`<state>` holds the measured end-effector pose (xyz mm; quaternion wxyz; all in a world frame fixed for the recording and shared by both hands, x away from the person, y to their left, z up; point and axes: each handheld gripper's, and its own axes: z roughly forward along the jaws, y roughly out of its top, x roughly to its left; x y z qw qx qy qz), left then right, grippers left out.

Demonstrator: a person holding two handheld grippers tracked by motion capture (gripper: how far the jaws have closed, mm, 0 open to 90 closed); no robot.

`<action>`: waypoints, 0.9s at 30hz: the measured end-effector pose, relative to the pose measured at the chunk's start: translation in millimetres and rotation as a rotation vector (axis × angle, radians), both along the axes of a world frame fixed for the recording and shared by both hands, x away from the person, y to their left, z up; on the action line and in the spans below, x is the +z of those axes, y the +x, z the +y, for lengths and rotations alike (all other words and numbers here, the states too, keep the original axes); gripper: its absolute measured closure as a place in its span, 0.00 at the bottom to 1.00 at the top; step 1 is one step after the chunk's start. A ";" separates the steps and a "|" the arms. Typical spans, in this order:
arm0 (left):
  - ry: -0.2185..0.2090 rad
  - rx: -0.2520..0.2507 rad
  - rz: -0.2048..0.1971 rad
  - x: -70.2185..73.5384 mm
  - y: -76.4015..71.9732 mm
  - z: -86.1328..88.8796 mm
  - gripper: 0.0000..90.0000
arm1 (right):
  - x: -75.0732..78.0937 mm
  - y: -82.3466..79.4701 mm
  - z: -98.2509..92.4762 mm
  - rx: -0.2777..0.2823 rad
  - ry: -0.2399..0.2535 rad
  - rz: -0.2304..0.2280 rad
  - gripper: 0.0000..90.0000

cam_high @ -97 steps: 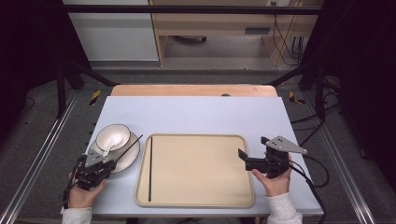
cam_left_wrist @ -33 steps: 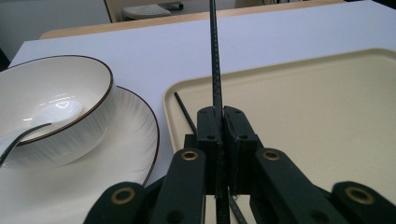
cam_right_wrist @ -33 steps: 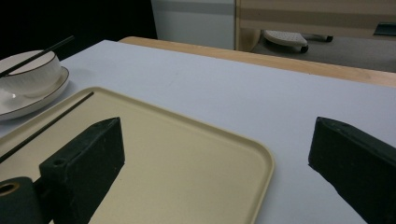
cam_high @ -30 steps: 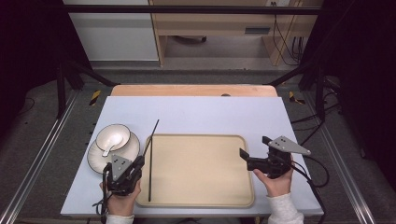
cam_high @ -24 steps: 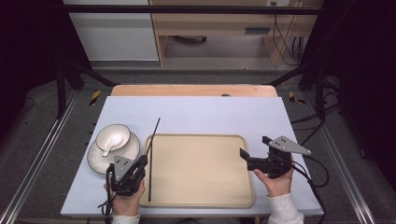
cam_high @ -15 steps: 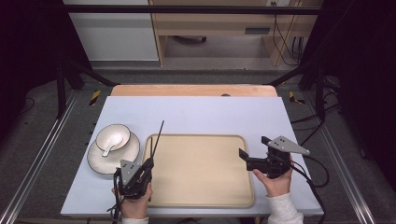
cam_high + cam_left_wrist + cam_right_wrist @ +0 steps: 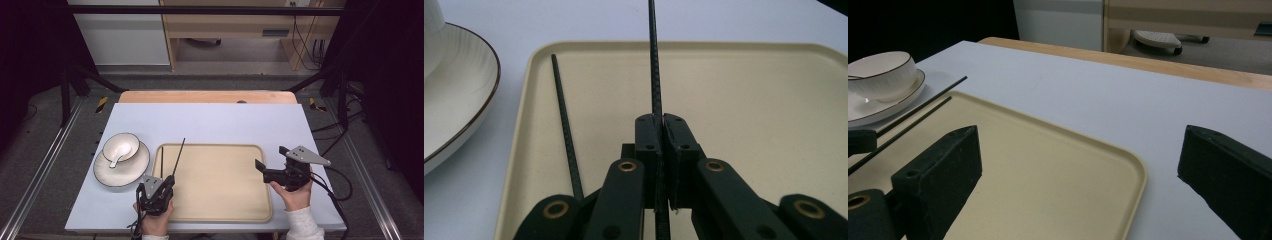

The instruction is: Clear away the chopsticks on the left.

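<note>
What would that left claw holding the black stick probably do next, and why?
Probably lower the held chopstick flat onto the tray, beside the chopstick already lying there. The left gripper is clamped on it, and its tip slants beyond the tray's far rim.

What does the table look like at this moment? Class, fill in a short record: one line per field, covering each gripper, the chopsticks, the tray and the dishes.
left gripper: shut on the held chopstick, which points away over the tray
right gripper: open, nothing between the jaws, at the tray's right edge
second chopstick: lying in the tray along its left side
tray: beige, on the table
dishes: bowl with a spoon, on a plate, left of the tray
</note>
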<state>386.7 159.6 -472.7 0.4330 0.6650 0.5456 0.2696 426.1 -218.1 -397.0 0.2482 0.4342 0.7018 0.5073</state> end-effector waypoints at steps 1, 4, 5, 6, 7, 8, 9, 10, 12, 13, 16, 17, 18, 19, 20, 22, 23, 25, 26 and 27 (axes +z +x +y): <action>0.002 -0.002 0.009 -1.1 1.1 -1.0 0.95 | 0.0 -0.1 0.1 0.000 0.001 0.003 0.05; 0.010 -0.003 0.021 -1.3 2.7 -2.4 0.95 | -0.5 0.1 1.0 -0.001 0.001 0.005 0.05; 0.013 -0.006 0.027 -1.7 3.8 -2.9 0.95 | -0.6 0.2 1.0 0.000 0.000 0.007 0.05; 0.018 -0.011 0.033 -1.9 4.6 -3.4 0.95 | -1.1 0.7 1.3 -0.001 -0.004 0.006 0.05; 0.017 -0.010 0.033 -2.1 4.9 -4.0 0.95 | -1.1 0.7 1.3 -0.001 -0.004 0.006 0.05; 0.029 -0.013 0.045 -2.4 5.8 -4.7 0.95 | -1.2 0.6 1.4 0.001 -0.004 0.006 0.05; 0.030 -0.015 0.050 -2.6 6.2 -4.9 0.95 | -1.2 0.7 1.4 0.001 -0.004 0.006 0.05; 0.030 -0.015 0.050 -2.6 6.2 -4.9 0.95 | -1.2 0.7 1.4 0.001 -0.004 0.006 0.05; 0.036 -0.016 0.056 -2.8 6.5 -5.3 0.95 | -1.0 0.5 1.3 0.001 -0.002 0.006 0.05; 0.045 -0.023 0.070 -3.1 7.5 -6.0 0.95 | -0.9 0.4 1.4 0.001 0.000 0.006 0.05; 0.050 -0.028 0.075 -3.3 7.9 -6.7 0.95 | -0.8 0.4 1.3 0.001 0.000 0.006 0.05; 0.057 -0.030 0.082 -3.3 8.3 -6.9 0.95 | -0.8 0.4 1.3 0.001 0.000 0.006 0.05; 0.057 -0.030 0.082 -3.3 8.3 -6.9 0.95 | -0.7 0.2 1.3 0.000 0.002 0.008 0.05; 0.061 -0.032 0.087 -3.3 8.5 -7.2 0.95 | -0.7 0.2 1.3 0.000 0.002 0.008 0.05; 0.061 -0.032 0.087 -3.3 8.5 -7.2 0.95 | -0.7 0.2 1.3 0.000 0.002 0.008 0.05; 0.065 -0.038 0.094 -3.4 8.6 -7.7 0.94 | -0.9 0.4 1.3 0.001 0.000 0.007 0.05; 0.072 -0.040 0.101 -3.3 9.0 -7.9 0.94 | -0.9 0.5 1.3 0.001 0.000 0.007 0.05; 0.085 -0.042 0.119 -3.4 10.3 -9.1 0.94 | -0.8 0.5 1.3 0.001 0.000 0.007 0.05; 0.085 -0.042 0.119 -3.4 10.3 -9.1 0.94 | -0.7 0.3 1.3 0.000 0.002 0.009 0.05; 0.090 -0.044 0.122 -3.5 10.8 -9.7 0.94 | -0.7 0.3 1.3 0.000 0.002 0.009 0.05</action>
